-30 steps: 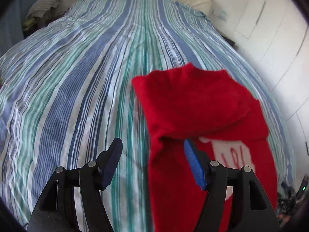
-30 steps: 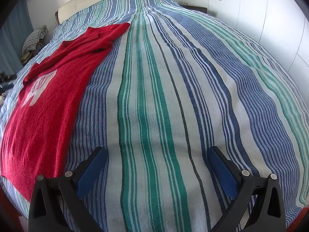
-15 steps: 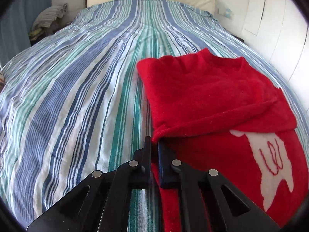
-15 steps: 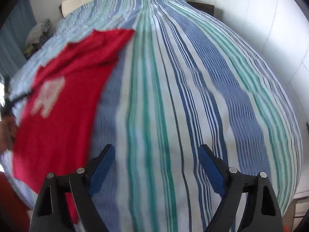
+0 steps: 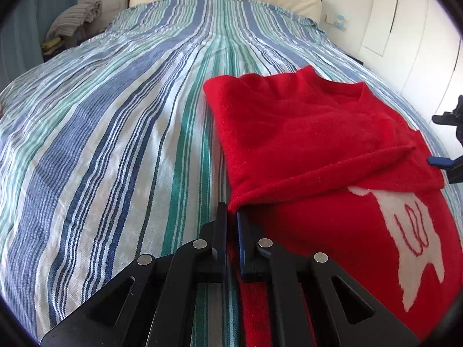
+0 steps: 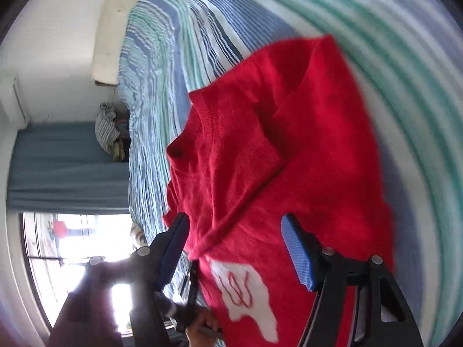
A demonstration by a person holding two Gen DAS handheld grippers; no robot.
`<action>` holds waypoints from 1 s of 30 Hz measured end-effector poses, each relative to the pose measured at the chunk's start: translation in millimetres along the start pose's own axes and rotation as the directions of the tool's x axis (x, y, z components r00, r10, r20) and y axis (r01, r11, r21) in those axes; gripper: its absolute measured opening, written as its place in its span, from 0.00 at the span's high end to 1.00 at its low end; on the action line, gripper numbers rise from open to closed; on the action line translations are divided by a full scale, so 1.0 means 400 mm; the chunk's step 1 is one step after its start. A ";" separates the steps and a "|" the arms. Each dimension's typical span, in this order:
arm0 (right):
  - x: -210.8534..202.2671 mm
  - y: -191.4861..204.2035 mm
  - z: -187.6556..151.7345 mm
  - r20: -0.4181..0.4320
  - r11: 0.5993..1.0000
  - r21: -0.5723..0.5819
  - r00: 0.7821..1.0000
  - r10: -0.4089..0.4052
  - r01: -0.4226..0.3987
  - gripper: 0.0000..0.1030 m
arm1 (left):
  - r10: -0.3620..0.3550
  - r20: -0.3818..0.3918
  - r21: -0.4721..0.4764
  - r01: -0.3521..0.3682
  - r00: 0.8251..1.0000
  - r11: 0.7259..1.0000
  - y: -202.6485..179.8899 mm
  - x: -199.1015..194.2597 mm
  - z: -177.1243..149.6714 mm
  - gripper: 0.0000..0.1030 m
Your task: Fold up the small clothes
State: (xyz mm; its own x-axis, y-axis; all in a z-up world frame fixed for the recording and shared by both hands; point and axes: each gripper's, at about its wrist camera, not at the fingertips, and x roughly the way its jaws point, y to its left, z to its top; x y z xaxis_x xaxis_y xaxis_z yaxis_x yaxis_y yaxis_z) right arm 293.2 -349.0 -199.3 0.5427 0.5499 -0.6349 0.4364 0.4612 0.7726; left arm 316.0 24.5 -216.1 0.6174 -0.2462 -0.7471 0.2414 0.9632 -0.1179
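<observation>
We clamp our left tool (image 5: 230, 217) on the near side edge of the red sweater (image 5: 303, 133), which lies on the striped bed (image 5: 115, 133), anchoring the fold. Our right tool (image 6: 234, 248) hovers over the sweater, fingers apart, ready to pinch.

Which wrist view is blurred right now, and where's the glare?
Right wrist view: rolled sideways and motion-smeared, worst on the blue-green striped bedspread; the window is blown out, washing out what is in front of it. Left wrist view: sharp, evenly lit, only fisheye bowing; red knit sweater with white motif crisp.
</observation>
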 end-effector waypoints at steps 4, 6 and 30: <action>0.070 -0.008 0.024 0.058 0.998 0.006 0.997 -0.059 0.059 0.67 | -0.020 0.006 -0.018 0.020 1.000 1.000 0.009 0.001 -0.004 0.94; 0.085 -0.008 0.038 0.081 0.996 -0.029 0.993 -0.082 0.084 0.97 | -0.033 0.007 -0.031 0.033 0.999 0.999 0.016 0.000 -0.004 0.94; -0.049 0.124 -0.112 0.274 0.799 -0.545 0.955 -0.116 0.254 0.70 | -0.163 0.111 0.009 0.163 0.980 0.987 -0.050 -0.178 0.106 0.66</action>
State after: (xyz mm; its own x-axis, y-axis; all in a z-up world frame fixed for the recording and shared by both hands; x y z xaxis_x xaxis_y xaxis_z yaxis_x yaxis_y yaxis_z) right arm 272.1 -305.8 -148.8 0.6644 0.2806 -0.6927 0.0952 0.8875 0.4508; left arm 299.0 18.1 -132.8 0.6493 -0.4100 -0.6406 0.3451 0.9094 -0.2323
